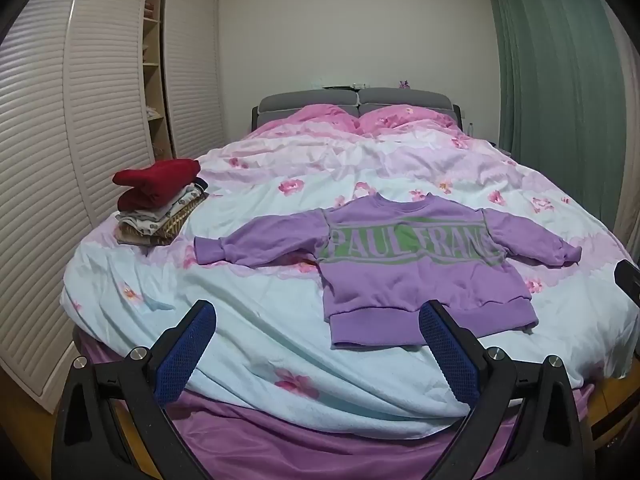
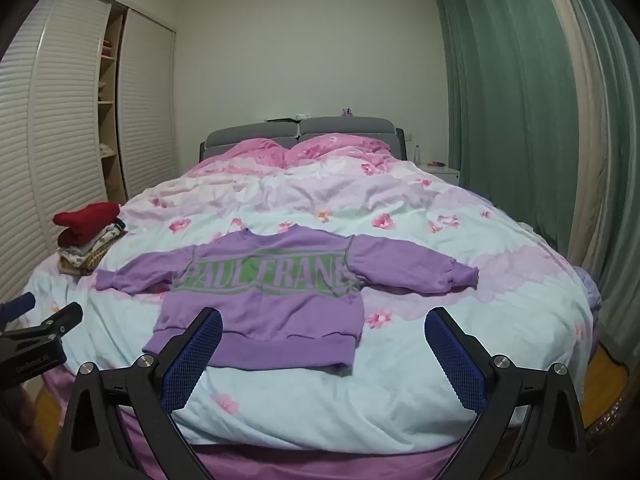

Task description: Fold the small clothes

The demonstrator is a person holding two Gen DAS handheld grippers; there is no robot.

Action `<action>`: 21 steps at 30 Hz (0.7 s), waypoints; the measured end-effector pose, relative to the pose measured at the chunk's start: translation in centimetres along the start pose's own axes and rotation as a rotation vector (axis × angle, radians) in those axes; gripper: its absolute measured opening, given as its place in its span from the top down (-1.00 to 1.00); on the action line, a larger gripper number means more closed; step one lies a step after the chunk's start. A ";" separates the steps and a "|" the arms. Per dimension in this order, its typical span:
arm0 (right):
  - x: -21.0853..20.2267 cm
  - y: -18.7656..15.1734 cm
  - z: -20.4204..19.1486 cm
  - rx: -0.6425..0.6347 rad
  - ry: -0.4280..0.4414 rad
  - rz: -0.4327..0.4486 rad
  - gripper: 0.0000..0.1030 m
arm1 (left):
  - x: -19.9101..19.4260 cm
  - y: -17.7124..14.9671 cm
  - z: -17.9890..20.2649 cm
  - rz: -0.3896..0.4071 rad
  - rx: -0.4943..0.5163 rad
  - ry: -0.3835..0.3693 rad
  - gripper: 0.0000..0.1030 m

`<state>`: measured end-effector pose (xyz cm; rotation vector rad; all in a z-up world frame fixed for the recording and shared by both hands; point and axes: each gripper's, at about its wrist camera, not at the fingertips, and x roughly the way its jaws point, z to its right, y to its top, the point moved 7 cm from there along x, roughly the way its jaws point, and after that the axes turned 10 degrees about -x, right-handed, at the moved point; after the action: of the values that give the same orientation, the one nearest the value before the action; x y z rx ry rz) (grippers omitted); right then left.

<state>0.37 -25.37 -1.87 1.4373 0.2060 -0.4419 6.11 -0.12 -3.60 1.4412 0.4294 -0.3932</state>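
A sweatshirt [image 1: 404, 256] lies flat on the bed [image 1: 280, 344], sleeves spread sideways. A stack of folded clothes [image 1: 160, 200] sits to its left, near the wardrobe [image 1: 80, 120]; curtains [image 1: 560, 80] hang right.

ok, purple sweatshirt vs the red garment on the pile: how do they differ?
The purple sweatshirt lies spread flat, sleeves out, unfolded; the red garment is folded up. The sweatshirt rests directly on the duvet; the red one tops a stack of folded clothes. The sweatshirt has green lettering; the red one looks plain. Neither is touched by a gripper.
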 end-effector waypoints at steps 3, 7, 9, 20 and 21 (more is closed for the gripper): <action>0.0 0.1 0.0 0.000 -0.001 0.000 -0.98 | 0.0 0.1 -0.1 0.011 -0.016 0.001 -1.00; 0.0 0.7 0.7 0.006 0.000 0.002 -0.98 | -0.2 0.6 0.2 0.010 -0.013 -0.003 -1.00; 0.1 0.8 1.0 0.009 -0.001 0.003 -0.98 | -0.1 0.3 0.3 0.012 -0.012 -0.002 -1.00; -0.7 1.0 1.3 0.010 -0.021 0.015 -0.98 | -0.3 0.4 0.1 0.011 -0.001 -0.004 -1.00; -0.8 1.0 1.4 0.009 -0.021 0.015 -0.98 | -0.3 0.4 0.1 0.010 -0.001 -0.005 -1.00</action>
<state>-0.10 -26.52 -0.46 1.4414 0.1764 -0.4465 6.05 -0.18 -3.09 1.4408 0.4179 -0.3880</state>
